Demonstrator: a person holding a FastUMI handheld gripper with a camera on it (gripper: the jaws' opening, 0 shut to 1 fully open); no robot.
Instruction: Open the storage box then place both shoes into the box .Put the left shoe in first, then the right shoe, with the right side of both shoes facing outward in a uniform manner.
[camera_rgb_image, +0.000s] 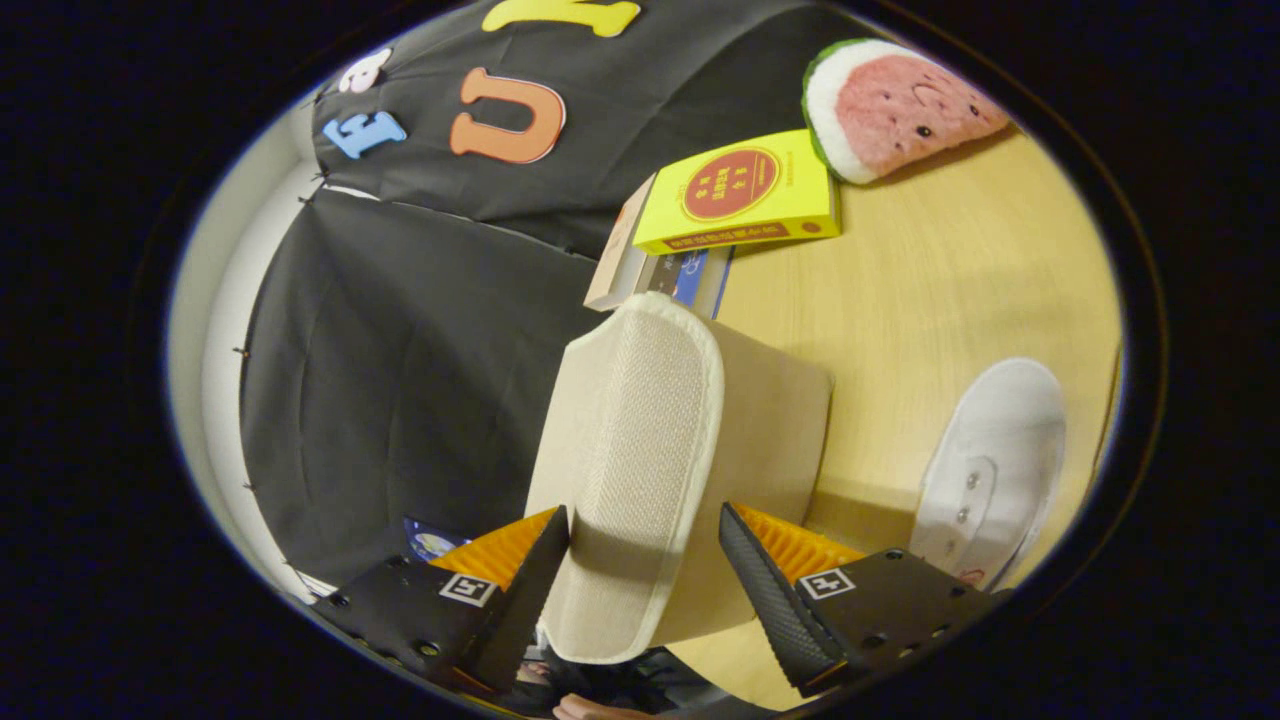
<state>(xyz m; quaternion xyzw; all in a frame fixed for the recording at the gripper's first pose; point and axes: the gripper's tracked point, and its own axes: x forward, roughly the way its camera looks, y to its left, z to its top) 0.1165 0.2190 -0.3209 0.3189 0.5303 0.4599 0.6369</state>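
Note:
A beige fabric storage box (775, 440) stands on the wooden table (930, 300). Its woven lid (630, 450) with a piped rim reaches back between my fingers. My gripper (645, 515) is shut on the lid's near edge, with one finger (530, 580) against the lid's top side and the other finger (765, 590) against the rim on the box side. The lid seems a little lifted off the box body. One white shoe (990, 470) lies on the table beside the box, past the box-side finger. A bit of a hand (585, 708) shows under the lid's near end.
Beyond the box lies a stack of books, a yellow book (740, 190) on top. A watermelon-slice plush (895, 105) sits farther back on the table. The black cloth wall (400, 350) hangs close behind the box's lid side.

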